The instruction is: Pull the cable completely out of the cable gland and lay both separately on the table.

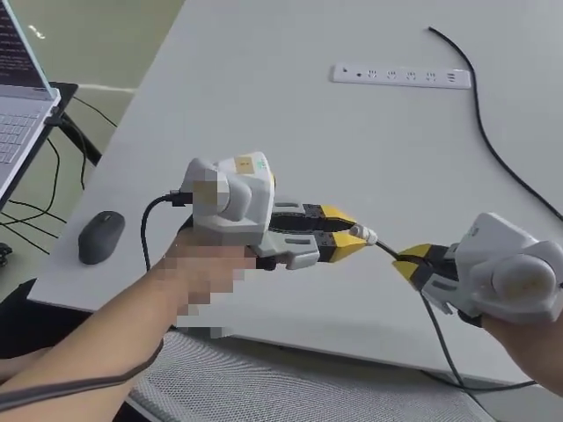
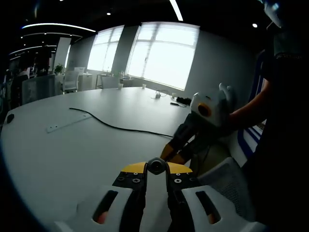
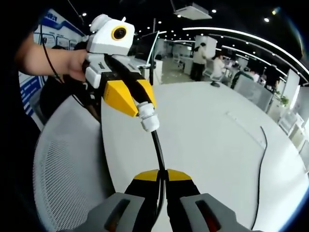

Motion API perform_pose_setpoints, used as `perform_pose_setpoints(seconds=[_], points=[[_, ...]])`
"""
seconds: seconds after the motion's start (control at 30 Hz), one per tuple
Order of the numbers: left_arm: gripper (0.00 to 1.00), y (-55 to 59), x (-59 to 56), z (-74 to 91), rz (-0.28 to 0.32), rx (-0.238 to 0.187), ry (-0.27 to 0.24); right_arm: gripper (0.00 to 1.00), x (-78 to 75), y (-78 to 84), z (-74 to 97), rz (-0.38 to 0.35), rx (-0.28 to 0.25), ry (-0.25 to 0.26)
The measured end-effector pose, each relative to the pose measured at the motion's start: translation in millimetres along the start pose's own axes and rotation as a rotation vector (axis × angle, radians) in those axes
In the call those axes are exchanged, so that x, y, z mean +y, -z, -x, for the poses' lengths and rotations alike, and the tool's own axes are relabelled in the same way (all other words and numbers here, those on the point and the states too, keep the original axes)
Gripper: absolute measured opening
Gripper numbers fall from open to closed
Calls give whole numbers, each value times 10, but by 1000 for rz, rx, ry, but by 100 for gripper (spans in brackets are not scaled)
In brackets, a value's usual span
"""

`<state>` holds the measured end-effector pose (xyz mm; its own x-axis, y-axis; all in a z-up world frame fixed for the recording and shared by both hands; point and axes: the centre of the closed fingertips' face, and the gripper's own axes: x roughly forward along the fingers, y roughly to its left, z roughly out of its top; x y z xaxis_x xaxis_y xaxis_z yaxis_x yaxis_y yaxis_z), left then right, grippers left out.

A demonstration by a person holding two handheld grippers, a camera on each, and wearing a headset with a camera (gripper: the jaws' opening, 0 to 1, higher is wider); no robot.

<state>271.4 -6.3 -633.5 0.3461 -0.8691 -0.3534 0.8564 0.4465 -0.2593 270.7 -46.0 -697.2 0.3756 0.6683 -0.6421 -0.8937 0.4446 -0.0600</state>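
Your left gripper [image 1: 350, 236] clamps the gland [image 1: 363, 234], end-on in its view; your right gripper [image 1: 404, 262] pinches the cable [image 3: 158, 147], its view showing cable entering gland.

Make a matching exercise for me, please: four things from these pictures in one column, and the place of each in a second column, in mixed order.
Things
1. gland
2. cable
3. power strip
4. mouse

Places
A. white, far across the table
B. between the jaws of the left hand-held gripper
C. at the table's edge, near the laptop
D. between the jaws of the right hand-held gripper

Pairs: 1-B; 2-D; 3-A; 4-C
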Motion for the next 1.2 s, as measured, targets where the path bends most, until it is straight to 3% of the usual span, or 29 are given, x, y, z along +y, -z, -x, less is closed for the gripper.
perform_pose_setpoints(seconds=[0.3, 0.4, 0.5, 0.6, 0.87, 1.2], points=[[15, 23, -30, -2, -1, 2, -3, 0, 12, 39, 5, -20, 3, 0], [15, -6, 3, 22, 5, -16, -11, 0, -14, 154, -2, -9, 44, 16], [15, 6, 31, 45, 14, -16, -5, 0, -46, 196, 45, -71, 37, 18], [15, 36, 33, 47, 8, -7, -1, 0, -117, 227, 61, -82, 46, 39], [15, 45, 27, 66, 18, -17, 12, 0, -96, 215, 24, -79, 63, 48], [15, 138, 61, 172, 26, -23, 26, 0, -50, 139, -60, -46, 98, 54]])
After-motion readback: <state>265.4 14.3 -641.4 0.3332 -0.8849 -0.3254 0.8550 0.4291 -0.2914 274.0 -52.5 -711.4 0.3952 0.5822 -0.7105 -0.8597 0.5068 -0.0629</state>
